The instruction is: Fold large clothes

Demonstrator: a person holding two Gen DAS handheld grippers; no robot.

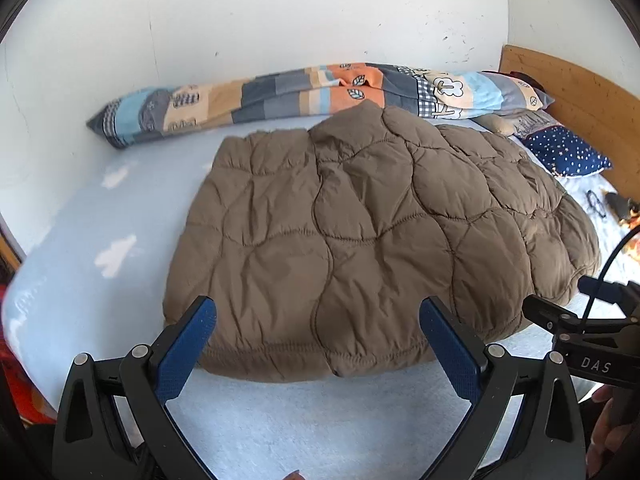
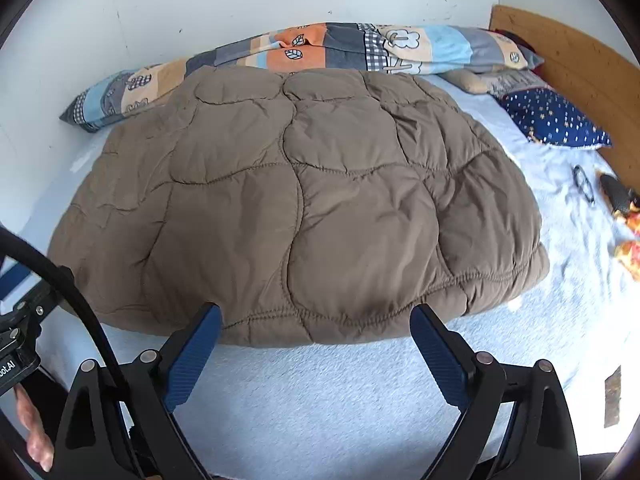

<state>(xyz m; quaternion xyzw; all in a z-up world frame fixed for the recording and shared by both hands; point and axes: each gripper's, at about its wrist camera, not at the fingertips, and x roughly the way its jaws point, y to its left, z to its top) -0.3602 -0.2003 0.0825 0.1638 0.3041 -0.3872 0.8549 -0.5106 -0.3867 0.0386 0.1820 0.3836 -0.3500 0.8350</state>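
Bright soft daylight, sharp centre, fisheye-bent dark corners

A bedroom in a home; a bed (image 2: 320, 400) with a pale blue sheet fills both views, set into a corner of plain white walls (image 1: 280, 12); a wooden headboard (image 1: 580, 92) stands at its right end; a rolled patchwork duvet (image 1: 300, 92) lies along the wall; a navy starred pillow (image 2: 556, 120) rests near the headboard; a brown quilted jacket (image 2: 300, 200) is spread on the sheet.
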